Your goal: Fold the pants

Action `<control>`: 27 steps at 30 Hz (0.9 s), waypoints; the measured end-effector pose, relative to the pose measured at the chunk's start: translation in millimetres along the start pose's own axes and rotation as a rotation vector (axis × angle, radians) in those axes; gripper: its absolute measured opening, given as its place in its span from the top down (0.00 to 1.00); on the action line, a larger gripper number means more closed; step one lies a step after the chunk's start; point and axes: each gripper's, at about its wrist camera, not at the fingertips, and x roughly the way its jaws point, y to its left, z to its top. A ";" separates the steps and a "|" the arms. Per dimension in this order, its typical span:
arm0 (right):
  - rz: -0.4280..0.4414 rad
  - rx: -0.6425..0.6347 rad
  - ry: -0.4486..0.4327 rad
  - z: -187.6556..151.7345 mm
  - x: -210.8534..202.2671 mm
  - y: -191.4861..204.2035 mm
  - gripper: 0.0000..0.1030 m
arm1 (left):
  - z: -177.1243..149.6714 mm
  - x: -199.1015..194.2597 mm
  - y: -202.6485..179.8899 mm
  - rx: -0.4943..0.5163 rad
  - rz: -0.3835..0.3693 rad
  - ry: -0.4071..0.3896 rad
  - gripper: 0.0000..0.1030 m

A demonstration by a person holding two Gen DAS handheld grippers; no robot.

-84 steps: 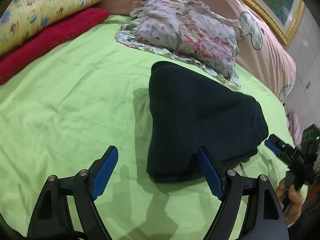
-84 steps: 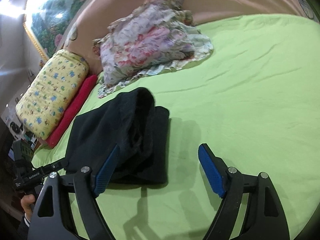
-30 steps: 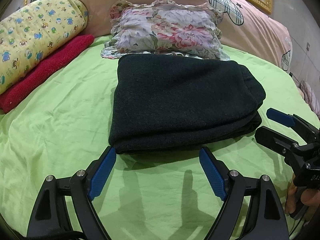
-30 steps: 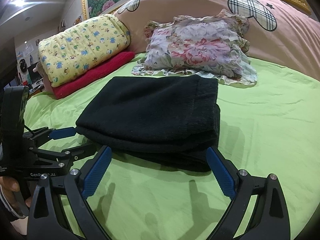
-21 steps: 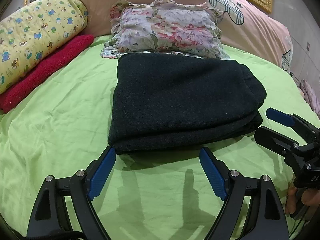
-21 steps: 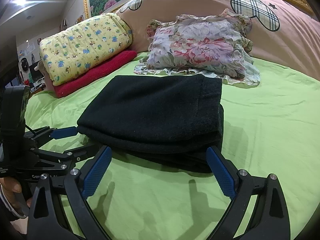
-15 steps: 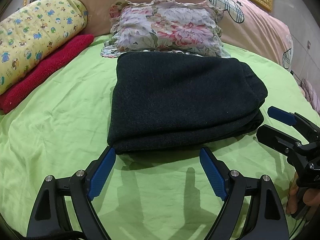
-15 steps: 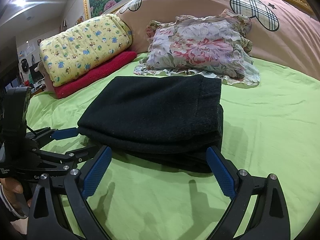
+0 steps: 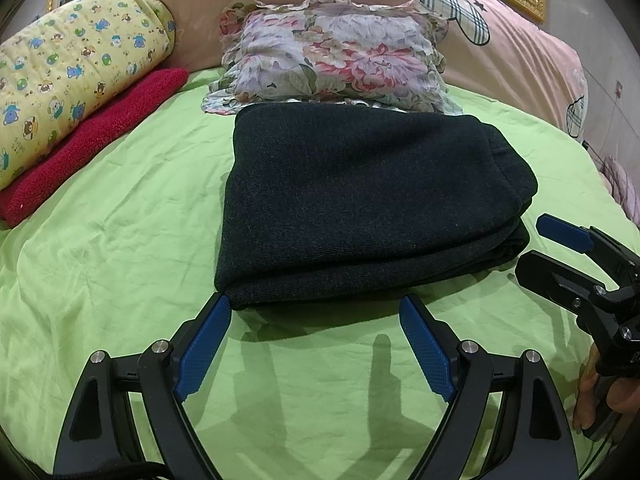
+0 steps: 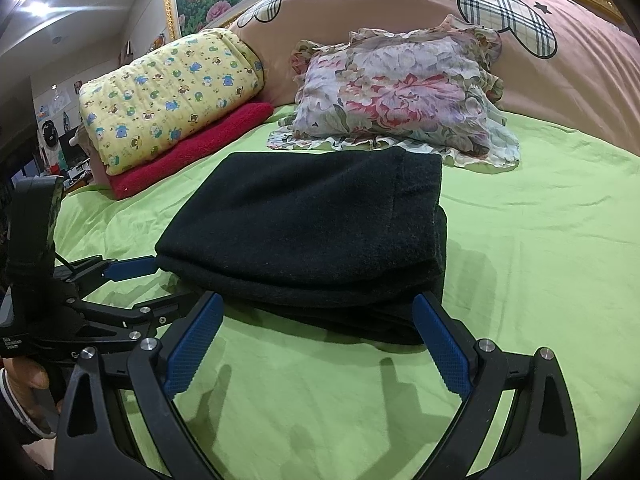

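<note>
At the near edge of the bed [image 9: 100,264], the left claw [image 9: 316,344] hangs over bare green sheet with its blue pads spread wide and nothing between them, tips just short of the near fold of the pants [image 9: 360,200]. Beside it the right claw [image 10: 320,344] stands just as wide apart and just as empty, its tips at the pile's near edge but pressing on no cloth. Each claw shows in the other's view, a hand [image 9: 600,392] gripping the handle at the frame's edge. Both appear drawn back off the garment to let the finished pile lie undisturbed.

Past the claws, toward the middle of the bed, the black pants lie as a compact rectangle, several layers stacked, one rounded fold facing the claws and the layered ends on the right side. Judging from that neat stack, the folding looks complete or very nearly so; any remaining work would be a light squaring of the slightly offset bottom layer.

Beyond the pants, touching or almost touching their far edge, a floral pillow [image 9: 336,56] leans toward the pink headboard [image 9: 520,60]. At the far left corner a red towel [image 9: 92,140] lies under a yellow printed quilt roll [image 9: 72,68], well clear of the pile, leaving open sheet around the garment.
</note>
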 end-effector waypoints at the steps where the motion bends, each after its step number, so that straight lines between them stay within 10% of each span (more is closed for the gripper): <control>1: 0.001 -0.001 -0.001 -0.2 -0.1 0.2 0.07 | 0.2 0.1 0.1 -0.001 -0.001 -0.001 0.16; 27: 0.002 0.000 0.002 -1.0 0.0 1.3 0.07 | 0.1 0.7 0.9 -0.008 -0.003 0.006 0.16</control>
